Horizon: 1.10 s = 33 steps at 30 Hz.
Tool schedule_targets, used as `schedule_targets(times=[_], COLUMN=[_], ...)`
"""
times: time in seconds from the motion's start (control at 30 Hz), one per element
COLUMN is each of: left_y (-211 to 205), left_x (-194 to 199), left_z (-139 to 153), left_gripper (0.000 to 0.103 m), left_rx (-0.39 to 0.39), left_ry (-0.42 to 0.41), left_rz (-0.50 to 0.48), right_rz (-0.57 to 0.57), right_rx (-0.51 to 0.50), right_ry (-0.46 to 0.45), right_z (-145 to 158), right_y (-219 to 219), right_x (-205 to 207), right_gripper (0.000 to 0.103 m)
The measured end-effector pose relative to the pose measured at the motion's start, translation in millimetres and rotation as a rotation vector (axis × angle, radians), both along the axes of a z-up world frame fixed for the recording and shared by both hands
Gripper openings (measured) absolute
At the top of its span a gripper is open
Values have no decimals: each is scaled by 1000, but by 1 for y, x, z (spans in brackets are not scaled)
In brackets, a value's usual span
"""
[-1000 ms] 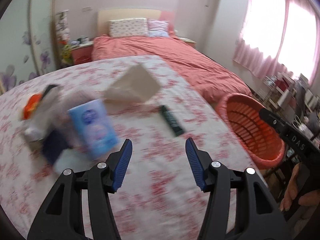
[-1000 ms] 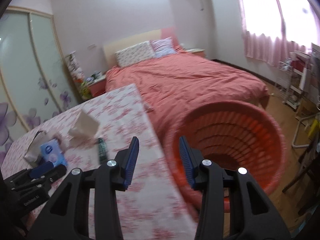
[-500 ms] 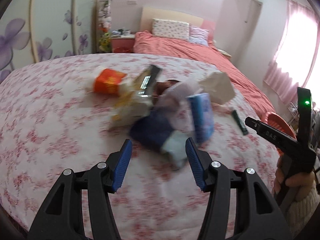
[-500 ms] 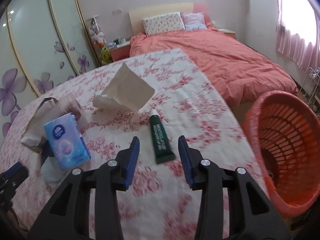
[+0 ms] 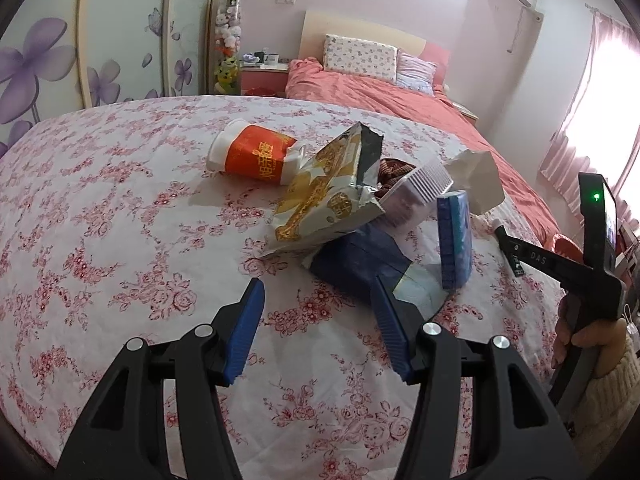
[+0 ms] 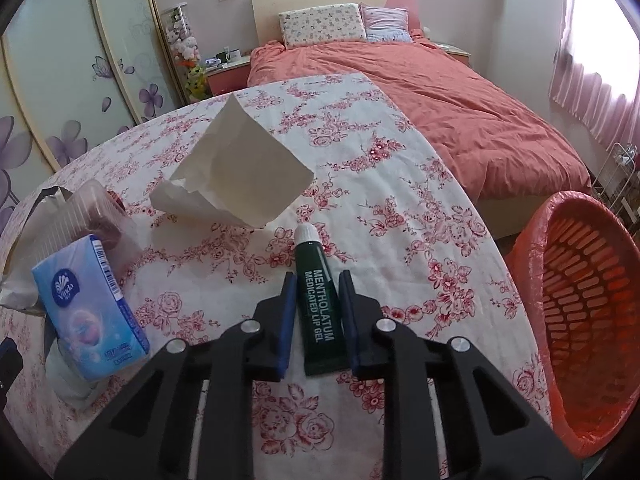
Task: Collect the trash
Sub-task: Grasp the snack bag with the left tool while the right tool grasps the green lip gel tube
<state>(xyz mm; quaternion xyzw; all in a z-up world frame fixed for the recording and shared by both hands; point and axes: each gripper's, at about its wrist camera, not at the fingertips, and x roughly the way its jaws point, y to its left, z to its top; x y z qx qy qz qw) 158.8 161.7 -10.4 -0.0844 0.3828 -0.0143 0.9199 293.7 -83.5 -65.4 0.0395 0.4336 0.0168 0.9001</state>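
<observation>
As things stand: you are at the pick-up step, with the heap of litter not yet collected.
Left jaws: your left gripper (image 5: 316,292) stands about half open and holds nothing, hovering over the floral-clothed bench (image 5: 120,240) just short of the heap.
Heap ahead of it: an orange-and-white paper cup (image 5: 256,156) lies on its side. Beside it are a gold-and-white foil snack bag (image 5: 320,200), a dark blue wrapper (image 5: 356,260), a light blue tissue pack (image 5: 454,240) and a crumpled white paper sheet (image 5: 480,180).
Right jaws: your right gripper (image 6: 316,280) has just been closing, and its jaws now stand narrow on either side of the dark green lip-gel tube (image 6: 318,300).
Grip: I cannot tell whether the pads press on the tube, which lies flat on the bench.
Bin: the orange slatted plastic basket (image 6: 580,320) stands off the bench's right edge, close by.
Next for the right: squeeze firmly, since the tube is slim and smooth, then lift and carry it over the basket's rim.
Next for the left: move forward onto the nearest wrapper and close there.
</observation>
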Motion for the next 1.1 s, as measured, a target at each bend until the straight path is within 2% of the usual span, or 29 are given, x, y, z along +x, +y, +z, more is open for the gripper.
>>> schedule_targets(times=[0.23,0.43,0.53,0.63,0.7,0.83,0.9,1.1], left_y=[-12,-22,-19,-16,-15,-15,-16,-8], left_x=[12,32,42,44,45,52,51,48], left_z=[5,2,2,6,10,12,15,26], left_gripper=[56,55,52,47,37,28,17,11], left_rx=[41,124,123,101,93,87,82,56], left_ry=[-21,-23,-21,-28,-37,-38,-48,-74], left_rz=[-2,25,35,35,27,12,6,21], right_rz=[-4,-7,-7,-7,-8,-10,-8,-6], right_rx=[18,50,52,51,54,59,61,61], right_ry=[-11,-6,-6,-8,-8,-12,-18,-44], right_z=[3,4,4,5,5,6,7,19], right_y=[-5,-14,-16,-19,-21,-23,-22,-25], right_x=[-15,-25,-28,-32,-34,-37,-40,-48], right_gripper=[21,21,21,21,21,21,21,21])
